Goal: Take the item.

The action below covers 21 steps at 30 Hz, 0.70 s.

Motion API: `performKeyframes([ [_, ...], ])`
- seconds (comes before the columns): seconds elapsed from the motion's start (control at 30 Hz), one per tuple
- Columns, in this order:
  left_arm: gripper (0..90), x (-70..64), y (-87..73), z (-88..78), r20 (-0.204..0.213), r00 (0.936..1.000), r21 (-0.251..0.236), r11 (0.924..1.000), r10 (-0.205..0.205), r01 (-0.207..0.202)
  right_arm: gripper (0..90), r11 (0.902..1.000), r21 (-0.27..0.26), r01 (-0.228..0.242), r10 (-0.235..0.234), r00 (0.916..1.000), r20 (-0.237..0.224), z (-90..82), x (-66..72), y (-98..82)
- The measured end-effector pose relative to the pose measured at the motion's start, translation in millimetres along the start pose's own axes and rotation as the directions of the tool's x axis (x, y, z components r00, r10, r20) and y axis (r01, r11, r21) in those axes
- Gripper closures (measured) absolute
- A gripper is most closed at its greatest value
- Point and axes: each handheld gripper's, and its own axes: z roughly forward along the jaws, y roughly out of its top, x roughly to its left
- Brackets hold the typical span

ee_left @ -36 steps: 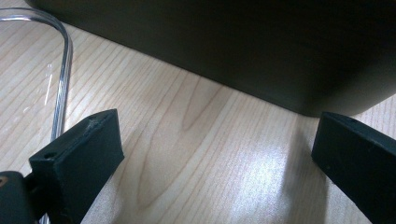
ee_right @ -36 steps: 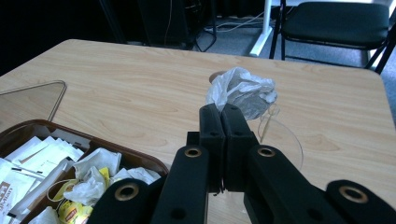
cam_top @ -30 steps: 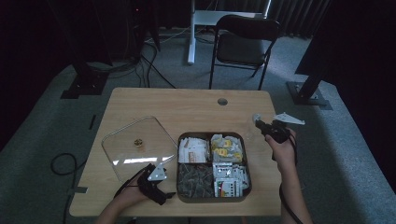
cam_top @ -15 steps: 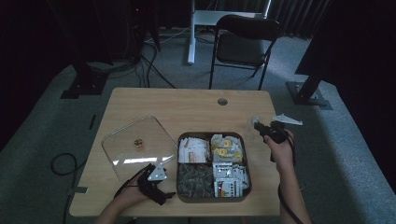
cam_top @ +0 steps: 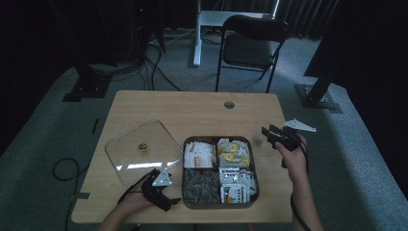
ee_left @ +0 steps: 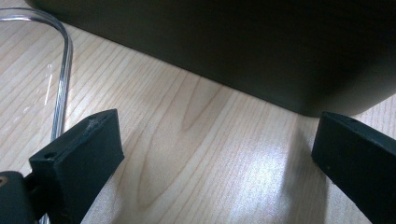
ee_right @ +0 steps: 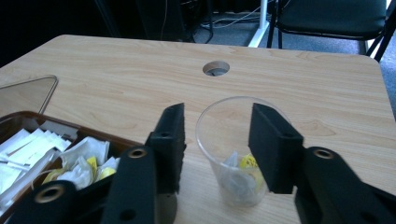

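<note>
Worktop point(cam_top: 192, 106) of light wood fills the middle of the high view. A dark tray point(cam_top: 221, 204) with four parts sits near the front, full of small packets. A clear lid point(cam_top: 142, 149) lies to its left. The left hand-held gripper point(cam_top: 156, 185) rests at the tray's near left corner. The right hand-held gripper point(cam_top: 269, 134) is held to the right of the tray, at a small clear cup point(cam_top: 258, 140) that is hard to make out from so high up.

The left gripper view shows its jaws wide apart with bare wood between them. The tray's dark wall point(ee_left: 243, 46) is just ahead and the lid's edge point(ee_left: 63, 70) is on the left.

The right gripper view shows the cup point(ee_right: 236, 154) well. It stands upright on the worktop between the jaws, which have just been opening. The pads sit beside the cup and do not squeeze it. A white and yellow packet point(ee_right: 243, 170) lies inside. No writing can be read.
</note>
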Motion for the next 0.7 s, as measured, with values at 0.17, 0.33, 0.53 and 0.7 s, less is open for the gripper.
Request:
performKeyframes([
  [0.17,1.8,0.0,0.0,0.0,0.0,1.0,0.0,1.0,0.0,0.0,48.9,0.9998,-0.013,0.016,-0.016,0.9998,-0.01,-6.8,2.7,-5.8],
  [0.33,1.8,0.0,0.0,0.0,0.0,1.0,0.0,1.0,0.0,0.0,42.3,0.9994,-0.014,0.031,-0.031,0.9994,-0.015,-11.9,6.7,-13.7],
  [0.53,1.8,0.1,0.0,-0.1,0.0,1.0,0.001,1.0,0.001,-0.001,34.6,0.9992,-0.011,0.037,-0.038,0.9986,-0.037,-14.5,10.8,-23.5],
  [0.7,1.8,0.0,0.0,0.0,0.0,1.0,0.0,1.0,0.0,0.0,31.3,0.9984,0.002,0.056,-0.056,0.9976,-0.04,-14.8,12.5,-32.4],
])
